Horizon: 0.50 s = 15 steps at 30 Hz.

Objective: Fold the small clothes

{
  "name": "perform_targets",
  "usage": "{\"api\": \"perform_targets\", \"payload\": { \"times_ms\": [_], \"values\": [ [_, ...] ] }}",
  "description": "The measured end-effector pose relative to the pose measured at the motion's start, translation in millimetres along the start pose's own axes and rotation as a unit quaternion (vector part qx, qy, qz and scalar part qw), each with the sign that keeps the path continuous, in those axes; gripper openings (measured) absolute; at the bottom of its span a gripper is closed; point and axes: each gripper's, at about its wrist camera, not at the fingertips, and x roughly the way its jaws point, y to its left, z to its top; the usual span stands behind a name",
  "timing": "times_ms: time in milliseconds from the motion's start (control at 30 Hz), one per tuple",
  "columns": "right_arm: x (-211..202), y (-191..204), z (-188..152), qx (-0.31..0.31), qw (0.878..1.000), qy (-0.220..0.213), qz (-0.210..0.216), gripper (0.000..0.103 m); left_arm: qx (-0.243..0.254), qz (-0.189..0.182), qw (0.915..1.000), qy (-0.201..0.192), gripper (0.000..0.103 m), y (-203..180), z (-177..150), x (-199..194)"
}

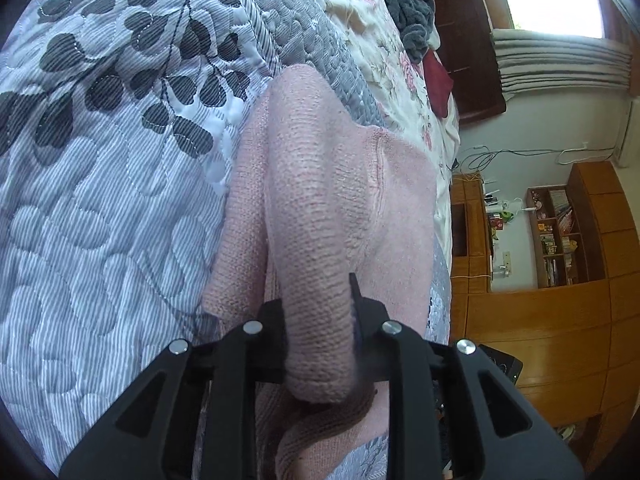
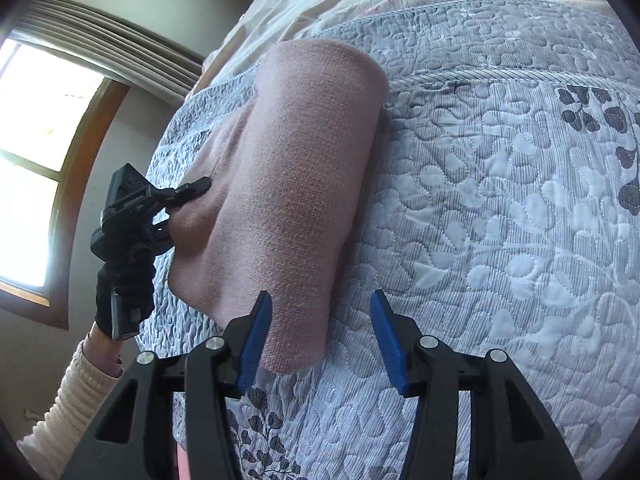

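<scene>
Nearest, the right gripper hung with its blue pads spread wide, empty, over the near edge of the pink knitted garment. The garment lay folded on the grey-and-white leaf-patterned quilt. At its left side, the left gripper was clamped on a fold.

You face a bed covered by a grey leaf-patterned quilt. At 3 o'clock stands a wooden shelf unit. At 1 o'clock a bright window admits daylight above pale walls.
</scene>
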Motion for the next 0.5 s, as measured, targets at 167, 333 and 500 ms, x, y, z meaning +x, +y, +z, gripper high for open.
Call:
{"api": "perform_targets", "payload": {
  "times_ms": [167,333,500],
  "values": [
    [8,13,-5,0.012,0.999,0.005,0.032,0.067,0.057,0.037,0.9976,-0.007,0.034,-16,-26,-29],
    [30,18,-11,0.036,0.999,0.027,0.029,0.070,0.097,0.058,0.9935,0.005,0.035,-27,-57,-36],
    [46,18,-14,0.048,0.997,0.045,0.026,0.043,0.094,0.089,0.9916,-0.004,0.010,-20,-66,-29]
  ]
}}
